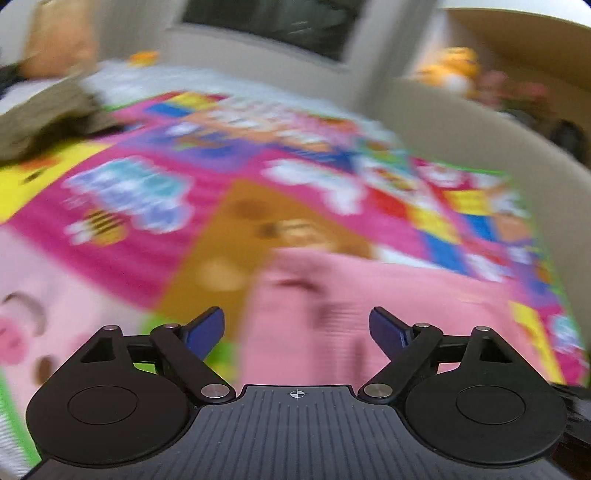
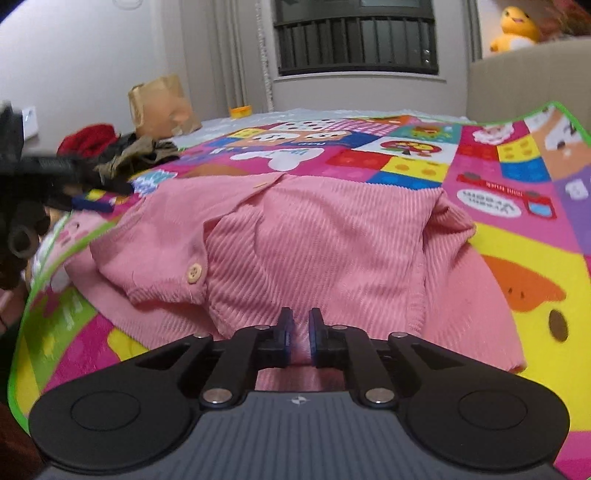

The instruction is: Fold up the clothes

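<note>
A pink ribbed cardigan [image 2: 314, 243] with a beige button lies partly folded on a colourful play mat [image 2: 509, 177]. My right gripper [image 2: 302, 332] is shut on the near edge of the cardigan, with pink fabric between its fingers. My left gripper [image 1: 297, 328] is open and empty above the mat, with the cardigan [image 1: 351, 314] just ahead of it; this view is blurred by motion. The left gripper also shows in the right wrist view [image 2: 92, 203], at the cardigan's left side.
A pile of olive and red clothes [image 2: 122, 151] lies at the mat's far left, by a brown paper bag [image 2: 162, 103]. A beige upholstered edge [image 2: 517, 85] borders the right side. A yellow plush toy [image 2: 517, 29] sits beyond it.
</note>
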